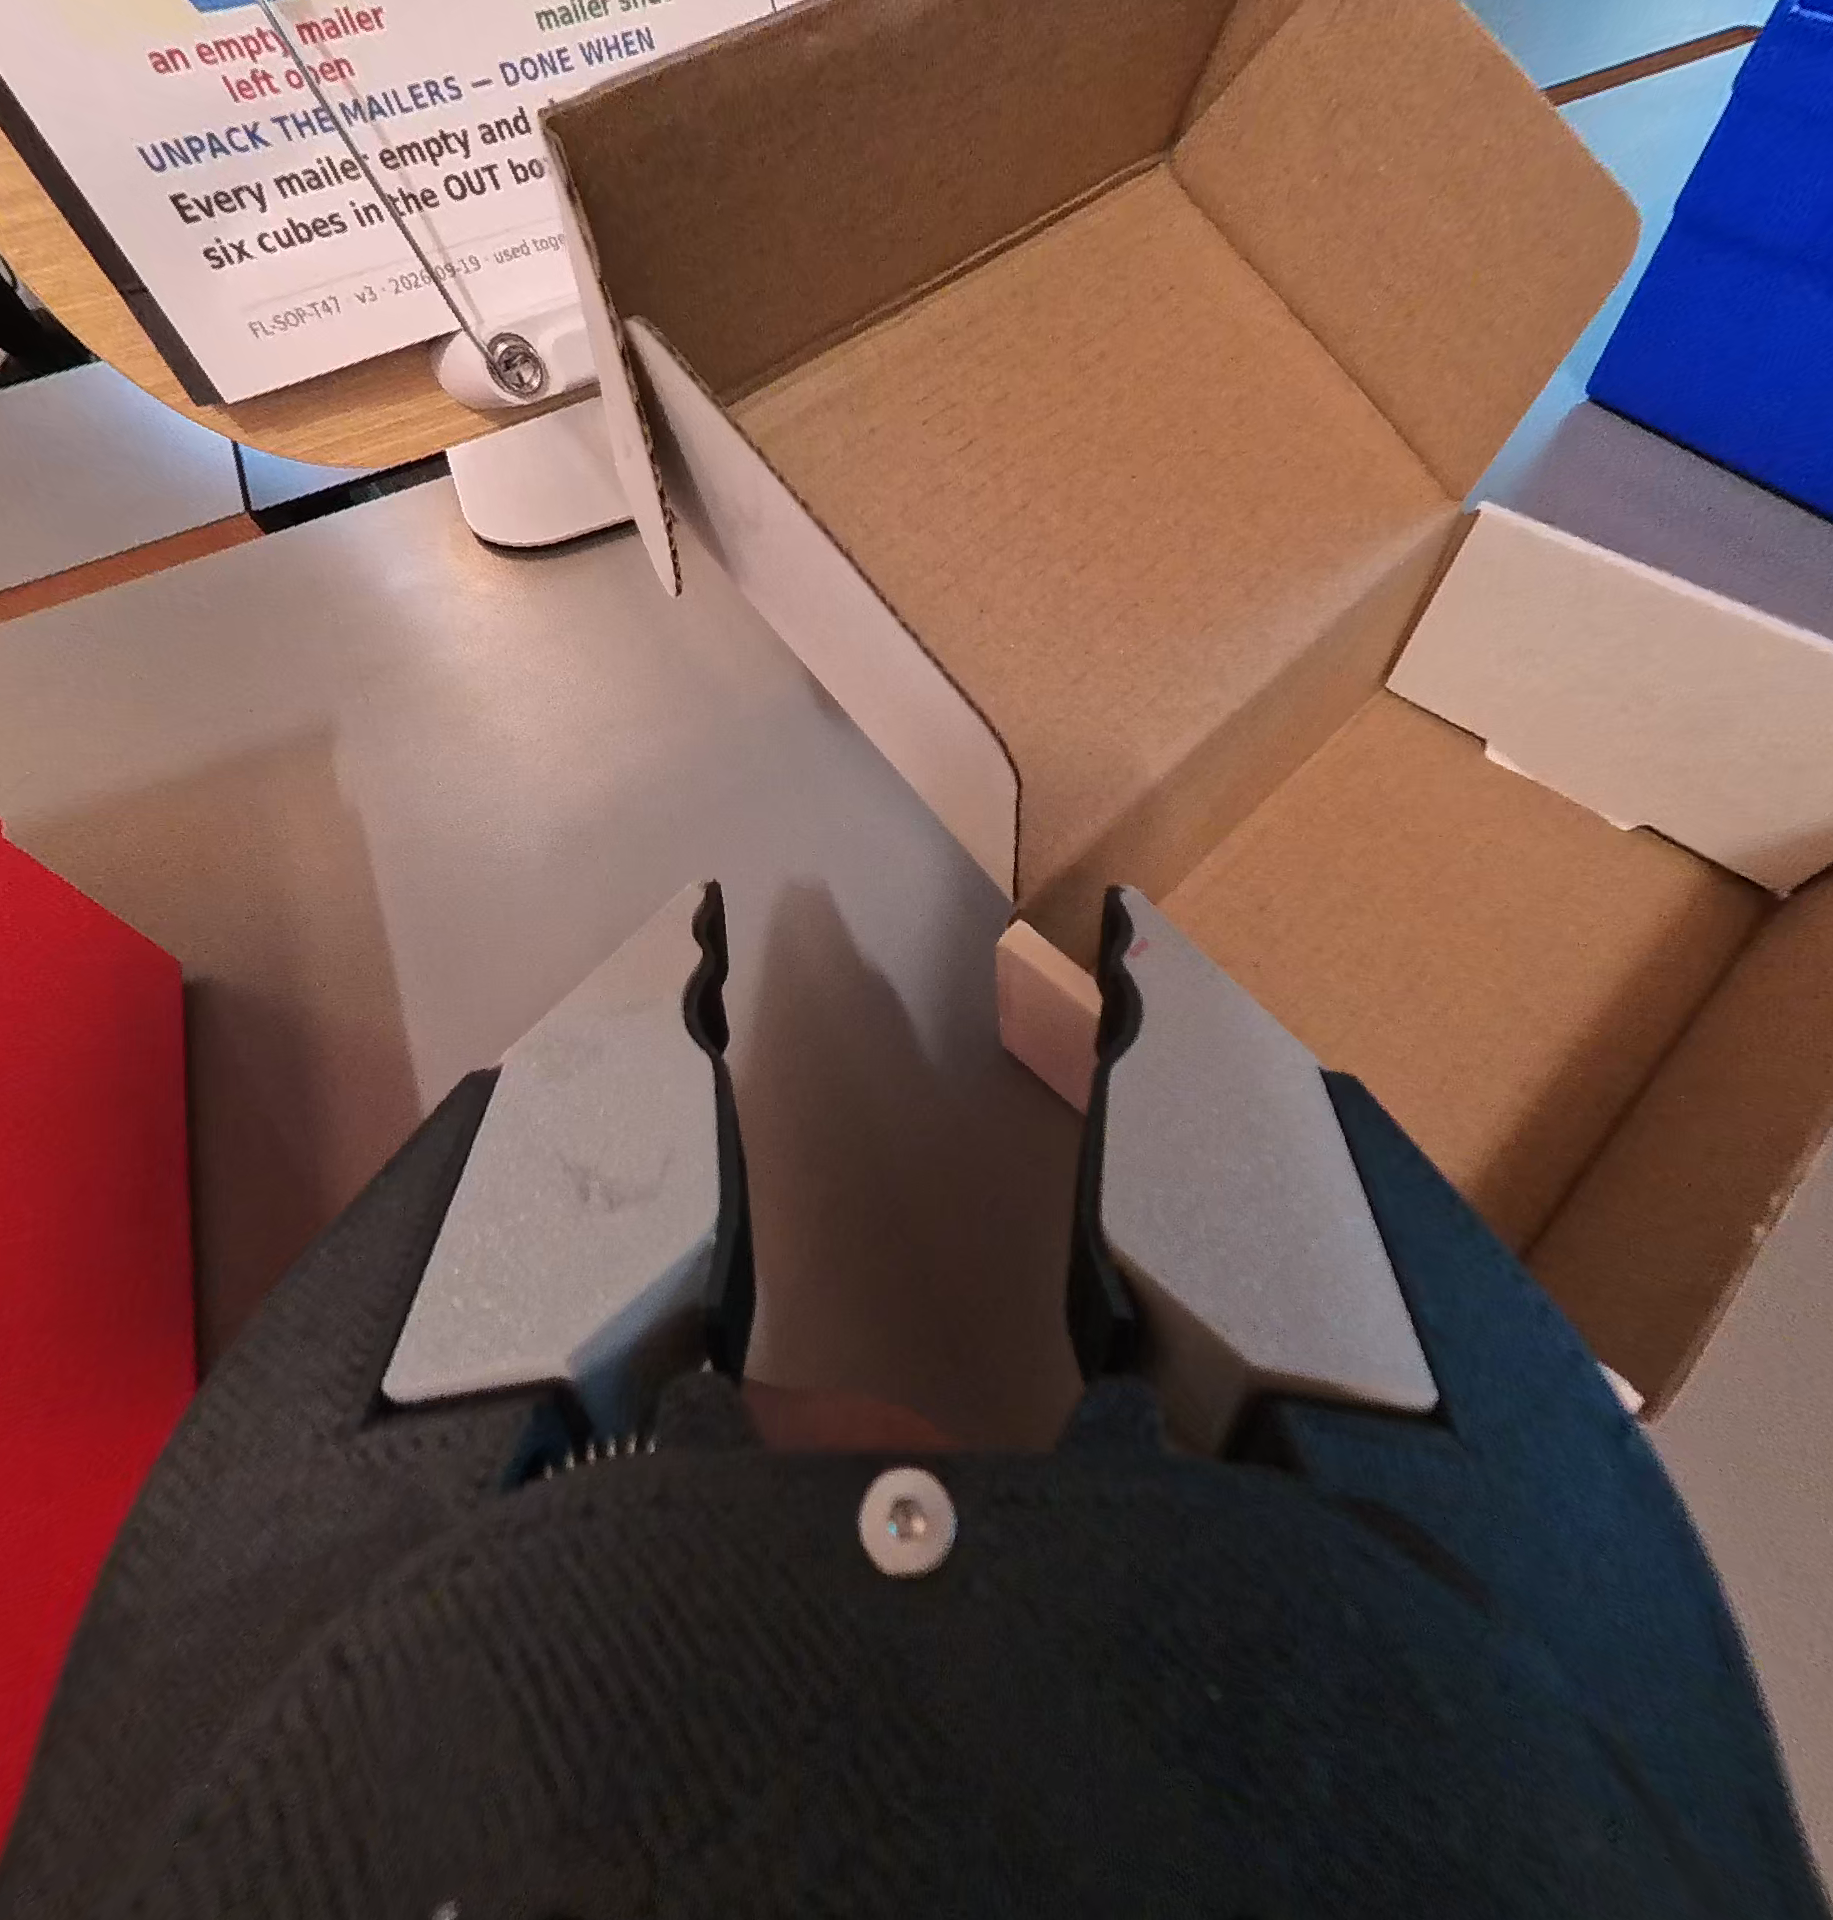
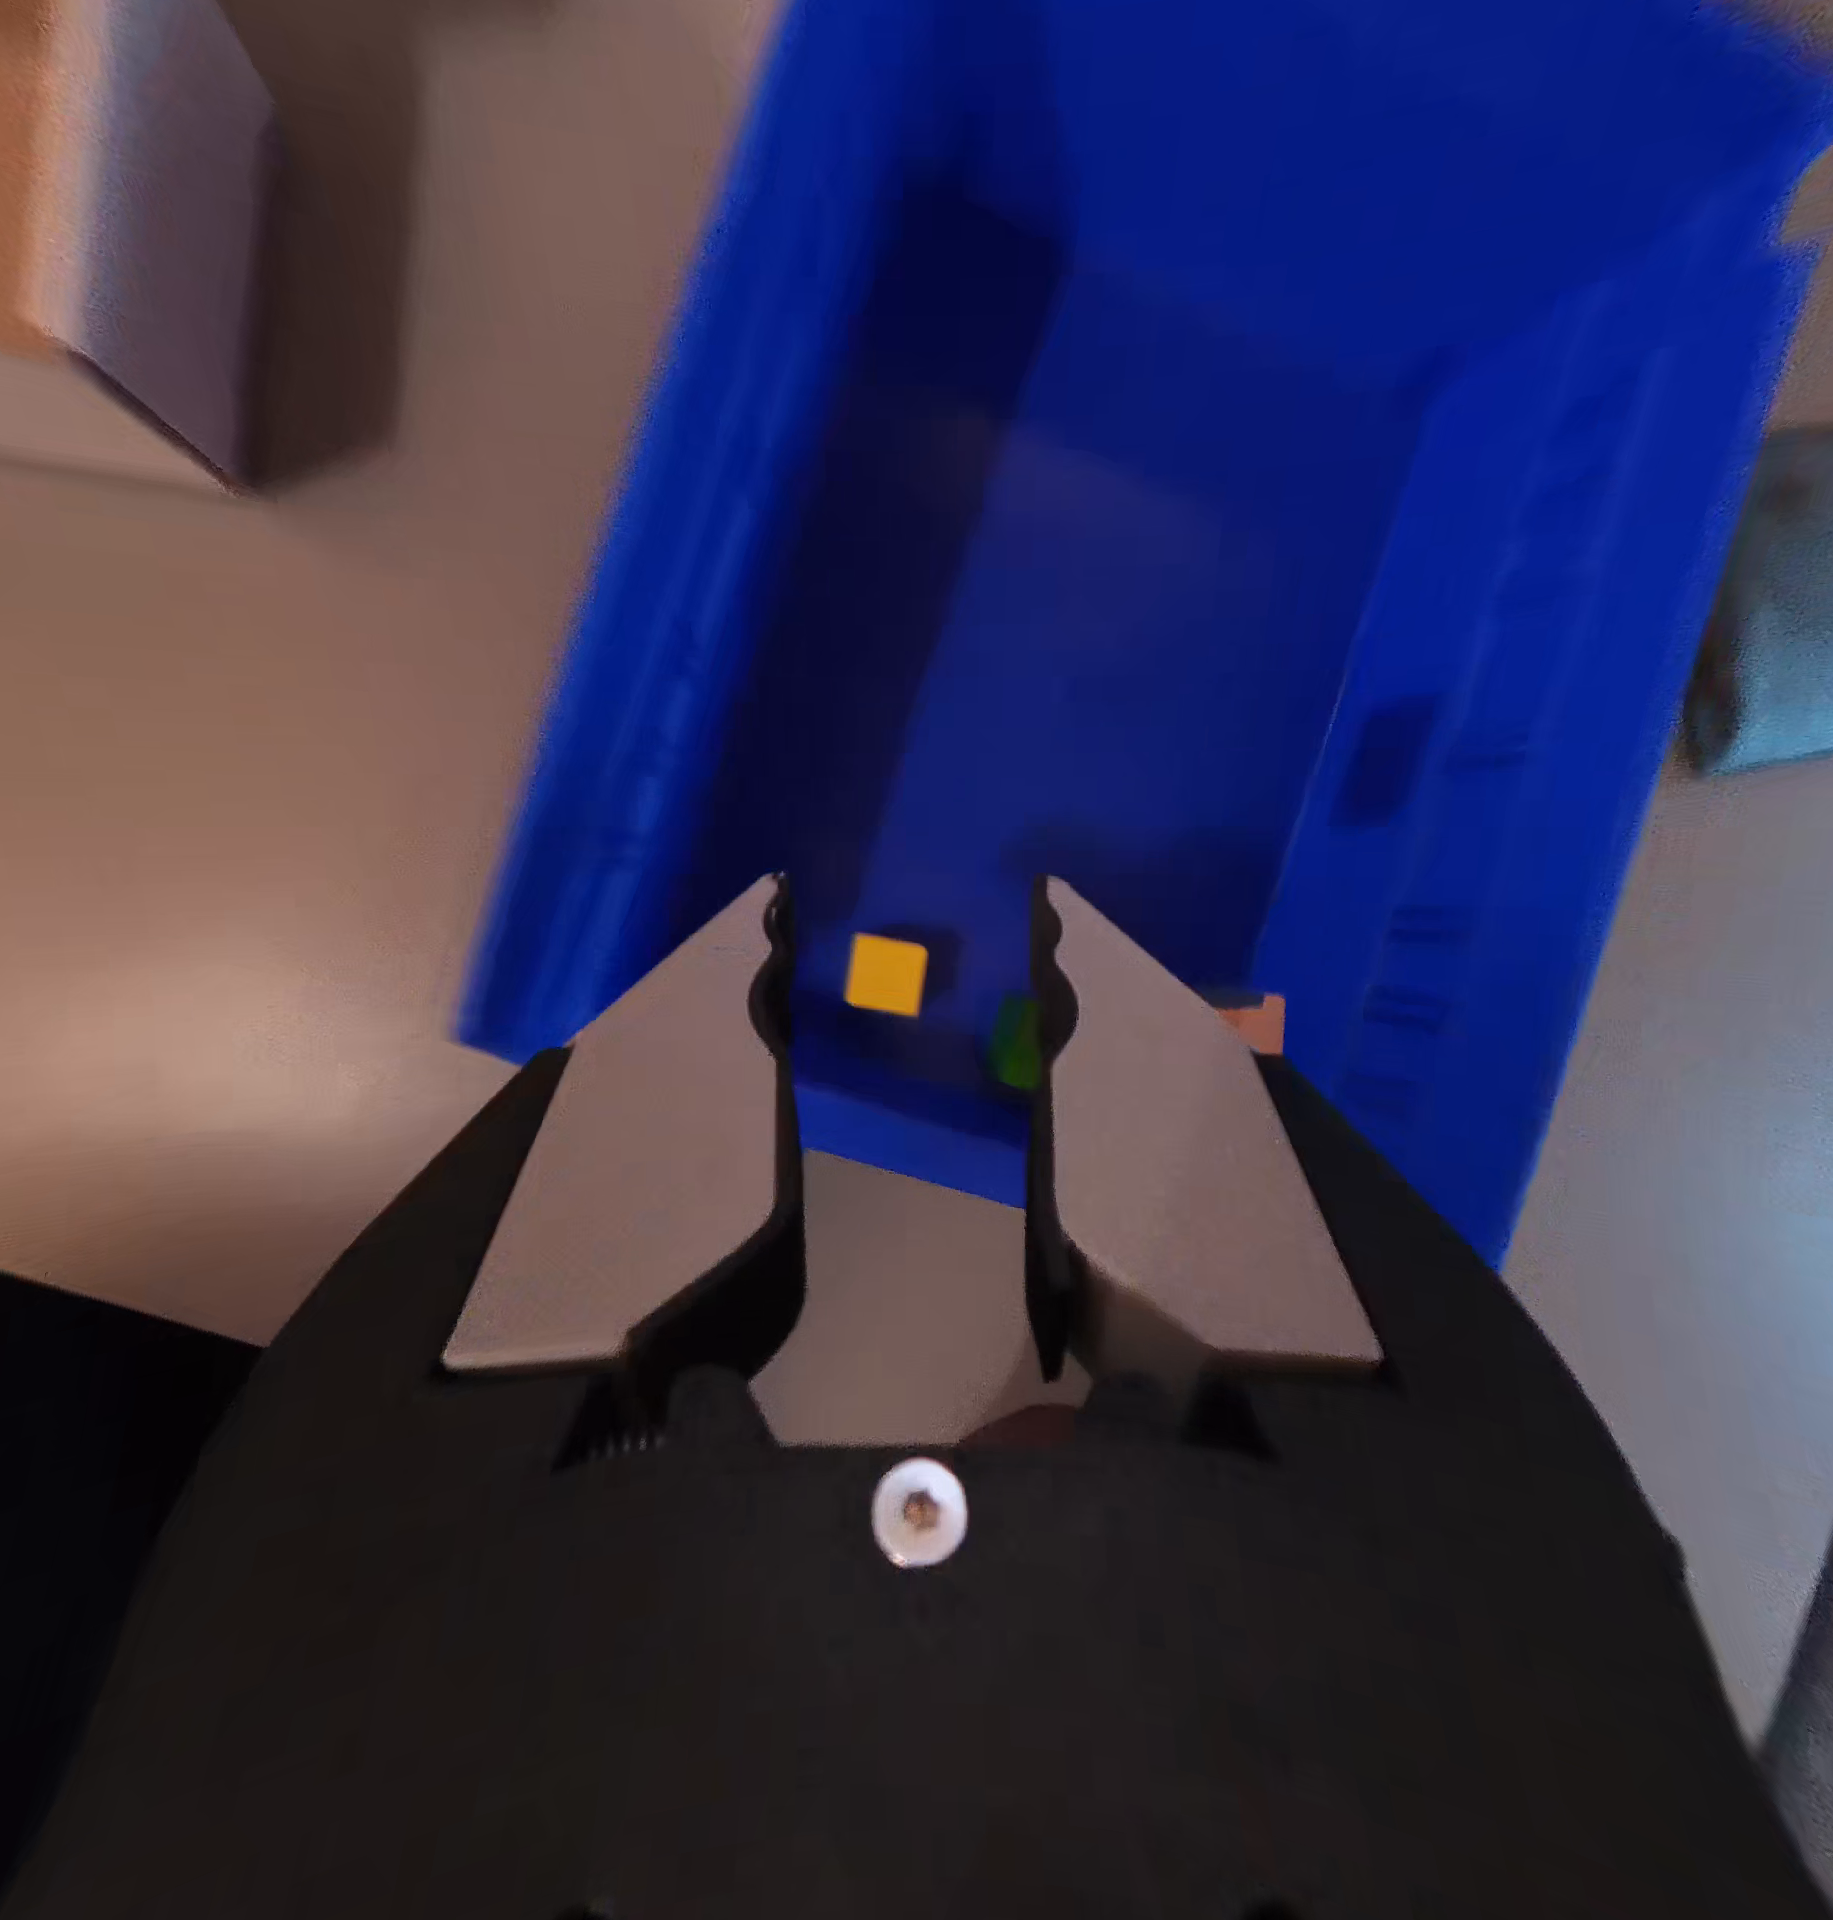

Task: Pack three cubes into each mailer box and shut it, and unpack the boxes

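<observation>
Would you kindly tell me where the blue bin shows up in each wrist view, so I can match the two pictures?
Left wrist view: the blue bin sits at the upper right edge, cut off, beyond the open mailer box.
Right wrist view: it fills the centre and upper right, ahead of the right gripper, blurred.
Shared landmark: the grey table.

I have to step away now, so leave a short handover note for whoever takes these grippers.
Left gripper: open, empty, hovering over the grey table beside the open mailer box.
Right gripper: open, empty, aimed into the blue bin.
In the bin: a yellow cube and a green cube; others are not visible.
Mailer visible here is open, with no cubes in sight.
Left: whichever phase is running, packing or unpacking, cannot be told from here.
</observation>
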`<state>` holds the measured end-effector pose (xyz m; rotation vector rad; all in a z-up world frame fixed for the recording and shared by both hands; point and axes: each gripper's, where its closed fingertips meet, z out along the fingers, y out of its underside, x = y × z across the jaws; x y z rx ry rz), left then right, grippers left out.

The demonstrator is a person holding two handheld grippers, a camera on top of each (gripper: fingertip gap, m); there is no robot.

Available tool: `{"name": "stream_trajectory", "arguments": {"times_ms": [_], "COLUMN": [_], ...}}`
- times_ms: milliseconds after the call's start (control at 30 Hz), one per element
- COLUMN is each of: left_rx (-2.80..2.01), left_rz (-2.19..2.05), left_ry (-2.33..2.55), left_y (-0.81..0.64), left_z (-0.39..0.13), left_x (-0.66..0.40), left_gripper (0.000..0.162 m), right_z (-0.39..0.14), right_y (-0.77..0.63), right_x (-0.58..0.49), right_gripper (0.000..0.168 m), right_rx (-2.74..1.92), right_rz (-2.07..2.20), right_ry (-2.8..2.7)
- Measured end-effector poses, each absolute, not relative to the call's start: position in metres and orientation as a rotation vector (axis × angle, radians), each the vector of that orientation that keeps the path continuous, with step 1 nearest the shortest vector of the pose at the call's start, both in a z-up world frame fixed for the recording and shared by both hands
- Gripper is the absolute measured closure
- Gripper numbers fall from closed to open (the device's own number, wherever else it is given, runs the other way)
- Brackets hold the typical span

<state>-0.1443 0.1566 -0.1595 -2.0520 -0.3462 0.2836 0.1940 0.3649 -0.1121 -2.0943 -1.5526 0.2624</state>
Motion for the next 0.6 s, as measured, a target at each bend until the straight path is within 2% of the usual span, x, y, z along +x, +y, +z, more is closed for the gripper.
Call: {"name": "stream_trajectory", "arguments": {"times_ms": [133,200,367,600], "left_rx": [-2.05,-2.049,-2.047,-2.047], "left_rz": [0.285,0.283,0.275,0.28], "left_ry": [-0.343,-0.344,-0.348,-0.339], "left_y": [0.157,0.157,0.157,0.157], "left_z": [-0.159,-0.159,-0.16,-0.159], "left_x": [-0.144,-0.144,-0.144,-0.144], "left_gripper": [0.093,0.093,0.093,0.093], "right_z": [-0.055,-0.047,-0.064,-0.12], "right_y": [0.325,0.296,0.248,0.234], "right_x": [0.163,0.145,0.099,0.024], "right_gripper": [0.125,0.121,0.118,0.12], "right_rx": [-1.909,-1.845,-1.765,-1.82], "right_rz": [0.478,0.546,0.582,0.609], "right_ry": [-1.514,-1.59,-1.747,-1.76]}}
